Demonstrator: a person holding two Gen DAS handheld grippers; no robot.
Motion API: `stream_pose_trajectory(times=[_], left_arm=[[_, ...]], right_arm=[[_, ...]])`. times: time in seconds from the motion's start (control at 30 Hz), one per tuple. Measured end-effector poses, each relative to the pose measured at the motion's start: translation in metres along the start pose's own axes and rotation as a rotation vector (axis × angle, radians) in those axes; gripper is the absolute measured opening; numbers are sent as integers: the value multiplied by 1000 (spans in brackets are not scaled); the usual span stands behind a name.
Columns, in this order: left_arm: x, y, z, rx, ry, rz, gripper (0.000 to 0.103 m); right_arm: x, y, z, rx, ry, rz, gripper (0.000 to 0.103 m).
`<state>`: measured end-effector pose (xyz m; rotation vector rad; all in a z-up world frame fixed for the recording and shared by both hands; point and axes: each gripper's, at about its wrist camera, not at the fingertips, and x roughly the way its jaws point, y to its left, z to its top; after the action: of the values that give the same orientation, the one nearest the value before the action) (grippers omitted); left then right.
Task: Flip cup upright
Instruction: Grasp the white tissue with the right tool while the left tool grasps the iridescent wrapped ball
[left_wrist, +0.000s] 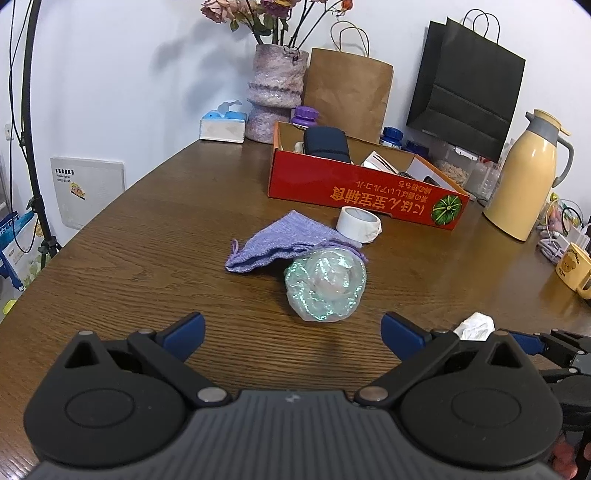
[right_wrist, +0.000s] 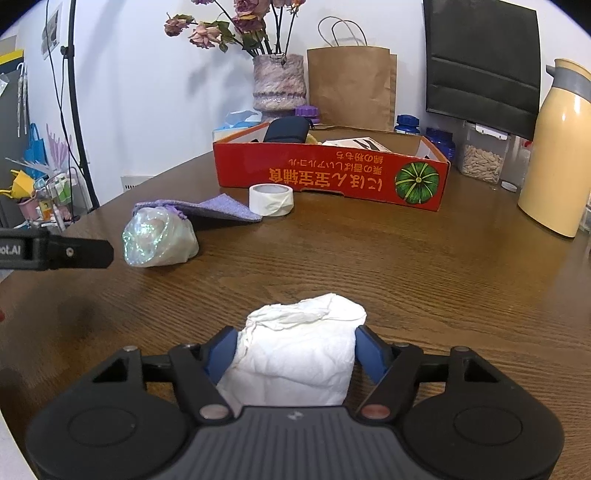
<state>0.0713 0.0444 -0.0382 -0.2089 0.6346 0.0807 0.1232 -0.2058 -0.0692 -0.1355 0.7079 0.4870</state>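
Observation:
An iridescent clear cup (left_wrist: 325, 285) lies on its side on the brown wooden table (left_wrist: 147, 258), its mouth turned toward the left wrist camera. My left gripper (left_wrist: 291, 325) is open wide, just short of the cup and not touching it. In the right wrist view the cup (right_wrist: 159, 238) rests at the left, with one black finger of the left gripper (right_wrist: 74, 253) beside it. My right gripper (right_wrist: 295, 343) is shut on a crumpled white paper towel (right_wrist: 299, 350), low over the table. The same paper towel (left_wrist: 476, 326) shows at the right of the left wrist view.
A purple knitted pouch (left_wrist: 284, 240) lies just behind the cup, touching it. A roll of white tape (left_wrist: 358, 223) and a red cardboard box (left_wrist: 362, 188) stand further back. A yellow thermos (left_wrist: 524, 173), a yellow mug (left_wrist: 574, 271), a vase (left_wrist: 275, 96) and paper bags line the far and right edges.

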Motion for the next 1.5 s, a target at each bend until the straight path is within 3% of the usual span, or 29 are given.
stream_pose_trajectory(times=[0.6,1.17,1.3,1.37,1.5], left_arm=[[27,-24,9,15,22,27,103],[69,-43,21,29,-11,110,103],[71,-46,21,40,-21,111,94],[73,-47,20,39,-14,103,83],[75,-47,19,42,-3,87,52]], right_arm=[[-10,-17,20,26,-108,-7,68],[11,-36,33,73,-165,-11,68],[12,-36,30,88,-167,-4,68],[12,-36,29,87,-177,-4,68],[9,-32,26,71,-203,-17,68]])
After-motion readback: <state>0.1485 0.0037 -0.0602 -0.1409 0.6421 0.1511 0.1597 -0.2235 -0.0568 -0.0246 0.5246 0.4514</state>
